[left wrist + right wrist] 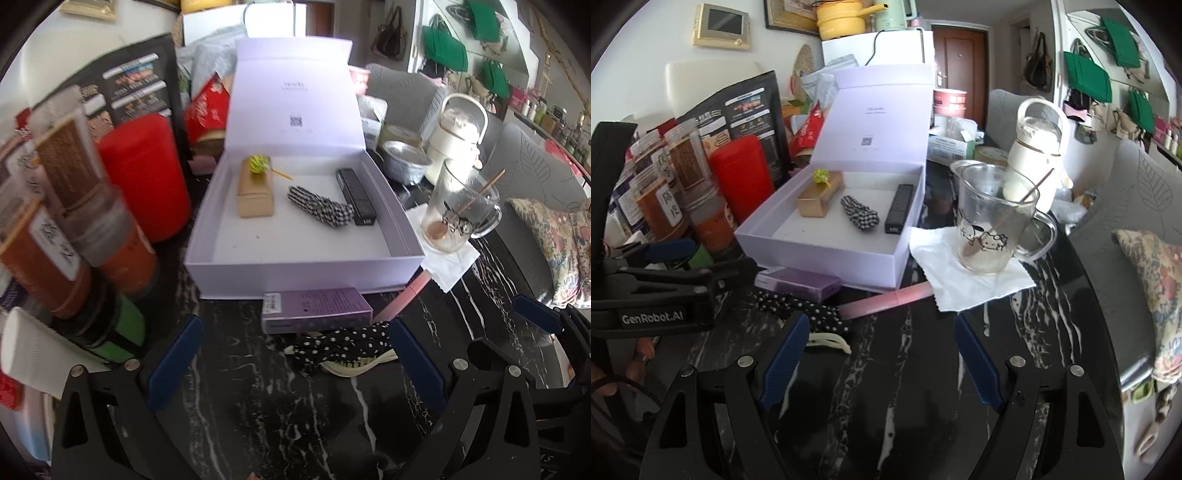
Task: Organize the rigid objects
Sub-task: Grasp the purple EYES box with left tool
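We log the left tongs (295, 363): matte black angular frames, ribbed blue pads (173, 363), silver round screws near each pad base. The right tongs (881, 360) match. At 9 o'clock in the right view, white "GenRobot.AI" lettering marks a black body; bare fingers (639, 356) show beneath, with a thin black cable.

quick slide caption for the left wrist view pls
Open left gripper hovers over marble table before purple carton, polka-dot hair tie and open lavender box.
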`<control>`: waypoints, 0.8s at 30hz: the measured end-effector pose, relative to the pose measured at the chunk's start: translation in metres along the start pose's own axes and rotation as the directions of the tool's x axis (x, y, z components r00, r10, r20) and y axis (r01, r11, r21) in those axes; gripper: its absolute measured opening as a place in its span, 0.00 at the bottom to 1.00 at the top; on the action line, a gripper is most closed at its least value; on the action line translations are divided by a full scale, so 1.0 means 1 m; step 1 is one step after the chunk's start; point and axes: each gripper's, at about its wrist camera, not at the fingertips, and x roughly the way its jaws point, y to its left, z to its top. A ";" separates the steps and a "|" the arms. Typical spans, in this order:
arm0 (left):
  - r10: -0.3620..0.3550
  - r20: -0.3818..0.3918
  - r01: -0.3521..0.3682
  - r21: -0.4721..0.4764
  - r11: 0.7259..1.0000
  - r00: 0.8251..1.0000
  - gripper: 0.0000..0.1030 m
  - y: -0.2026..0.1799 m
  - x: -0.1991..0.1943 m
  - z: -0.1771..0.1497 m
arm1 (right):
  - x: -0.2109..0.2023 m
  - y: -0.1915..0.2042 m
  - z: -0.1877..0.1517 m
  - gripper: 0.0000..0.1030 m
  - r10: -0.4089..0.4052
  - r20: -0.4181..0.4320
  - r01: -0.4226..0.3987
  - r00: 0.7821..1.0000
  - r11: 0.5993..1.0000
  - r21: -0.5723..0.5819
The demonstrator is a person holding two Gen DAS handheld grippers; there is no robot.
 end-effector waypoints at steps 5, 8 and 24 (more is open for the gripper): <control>-0.062 -0.073 0.060 -0.028 0.998 0.995 1.00 -0.005 0.026 0.003 | 0.009 -0.011 -0.002 0.79 -0.001 -0.020 0.002 1.000 1.000 0.024; -0.063 -0.090 0.062 -0.017 0.998 0.994 1.00 -0.010 0.038 0.006 | 0.013 -0.017 -0.002 0.79 -0.008 -0.026 0.008 1.000 0.999 0.035; -0.048 -0.234 0.046 -0.013 0.999 0.971 1.00 -0.007 0.105 0.009 | 0.039 -0.032 -0.002 0.79 0.004 -0.067 0.000 0.998 0.998 0.062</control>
